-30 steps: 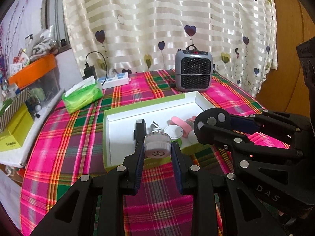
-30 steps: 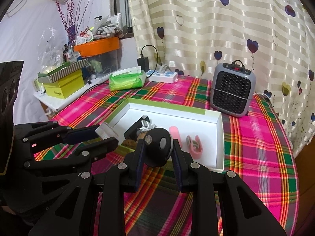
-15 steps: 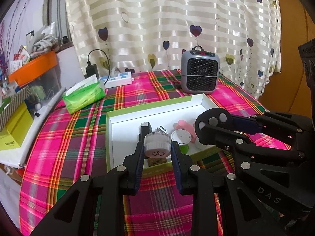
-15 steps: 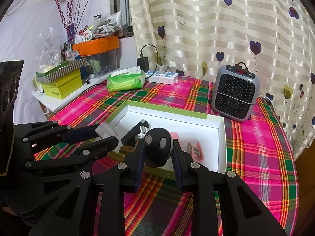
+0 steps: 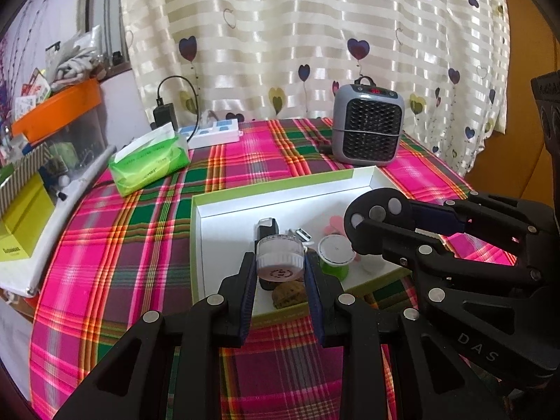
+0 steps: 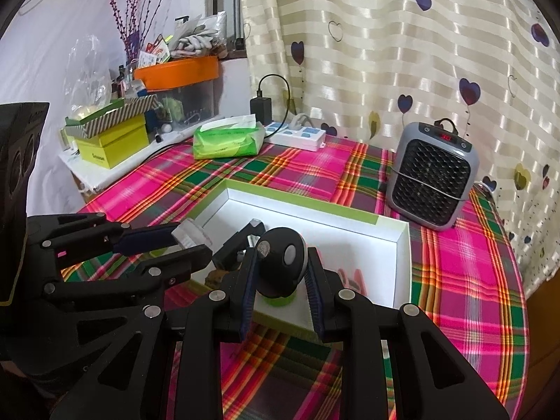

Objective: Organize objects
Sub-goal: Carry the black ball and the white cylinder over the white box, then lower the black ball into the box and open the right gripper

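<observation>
**Two loaded grippers over a green-edged tray on a plaid table**

- Left gripper (image 5: pixel 280 273): fingers pressed against a small clear round jar (image 5: pixel 280 257) with a white ribbed cap. The jar is held above the near edge of the tray. From the right wrist view the same jar (image 6: pixel 190 234) shows at the tip of the left gripper, over the tray's left rim.
- Right gripper (image 6: pixel 280 273): fingers clamped on a black round disc (image 6: pixel 281 262) bearing pale oval spots. The disc (image 5: pixel 378 220) hangs over the right part of the tray in the left wrist view.
- Tray (image 5: pixel 280 189): shallow, white inside, lime-green edge, lying on the table near both grippers.
- Tray contents: a black clip-like piece (image 5: pixel 267 227), a small metal connector (image 5: pixel 303 233), a green cup with a white foil lid (image 5: pixel 335 255), a brown lumpy item (image 5: pixel 288 294) at the near wall just under the jar, and a pink piece (image 5: pixel 332 222) partly hidden by the right gripper. Pink pieces (image 6: pixel 351 276) also show in the right wrist view; their shape is unclear.
- Tablecloth (image 5: pixel 140 238): pink, green and orange plaid.
- Beyond the tray: a grey fan heater (image 5: pixel 367 124), a green tissue pack (image 5: pixel 150 161), a white power strip (image 5: pixel 213 133) with a black charger (image 5: pixel 166 113).
- Off the table's left side: a yellow box (image 6: pixel 112 143) and an orange-lidded bin (image 6: pixel 178 73).
- Backdrop: a striped curtain (image 5: pixel 315 35) with heart print.
</observation>
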`<state>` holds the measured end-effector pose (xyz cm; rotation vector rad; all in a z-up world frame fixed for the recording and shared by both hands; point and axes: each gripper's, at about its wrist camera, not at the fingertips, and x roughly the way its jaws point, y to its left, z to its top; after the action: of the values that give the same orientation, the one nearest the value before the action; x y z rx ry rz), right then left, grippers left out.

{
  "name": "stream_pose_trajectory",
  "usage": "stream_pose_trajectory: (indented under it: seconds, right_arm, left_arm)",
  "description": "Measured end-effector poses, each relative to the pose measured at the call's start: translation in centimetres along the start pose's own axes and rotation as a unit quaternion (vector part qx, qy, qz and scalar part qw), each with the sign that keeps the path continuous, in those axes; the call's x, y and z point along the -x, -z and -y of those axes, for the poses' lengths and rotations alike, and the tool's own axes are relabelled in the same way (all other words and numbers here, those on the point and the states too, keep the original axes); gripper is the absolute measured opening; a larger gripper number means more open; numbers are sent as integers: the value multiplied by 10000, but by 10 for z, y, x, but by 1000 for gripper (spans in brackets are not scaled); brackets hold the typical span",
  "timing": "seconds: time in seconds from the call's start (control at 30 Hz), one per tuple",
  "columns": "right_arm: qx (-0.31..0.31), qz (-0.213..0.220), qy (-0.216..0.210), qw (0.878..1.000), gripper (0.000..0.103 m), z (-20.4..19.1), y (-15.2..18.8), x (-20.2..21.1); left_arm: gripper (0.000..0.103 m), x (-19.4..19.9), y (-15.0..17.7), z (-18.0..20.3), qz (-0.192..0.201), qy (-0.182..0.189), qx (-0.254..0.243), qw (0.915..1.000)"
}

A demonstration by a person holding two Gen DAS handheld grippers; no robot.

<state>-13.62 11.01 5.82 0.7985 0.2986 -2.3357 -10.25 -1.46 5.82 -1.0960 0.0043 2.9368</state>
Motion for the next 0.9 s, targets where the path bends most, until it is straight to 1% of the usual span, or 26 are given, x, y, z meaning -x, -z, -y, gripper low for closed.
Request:
stream_pose_trajectory:
  seconds: [0.23,0.37,0.47,0.7,0.9]
  right_arm:
    - [-47,-89,-99,9999,28,8,-5,-14]
    - [-116,-146,-271,9995,28,14,-7,-24]
    - [-254,-247,-246,9991,28,24,-2,-34]
    - [-387,-346,-227,9984,28,33,0,-42]
    - [-517,-335,-270,9977,28,40,-1,-51]
  left_arm:
    - [25,-16,-6,-4,-91,62,37,9999]
    - [25,-23,-7,-10,-80,54,90,9999]
    - [25,-29,-7,-16,-87,27,168,9998]
    - [25,-40,-7,-20,-167,56,240,9996]
    - [25,-46,-7,-24,-196,5,298,9994]
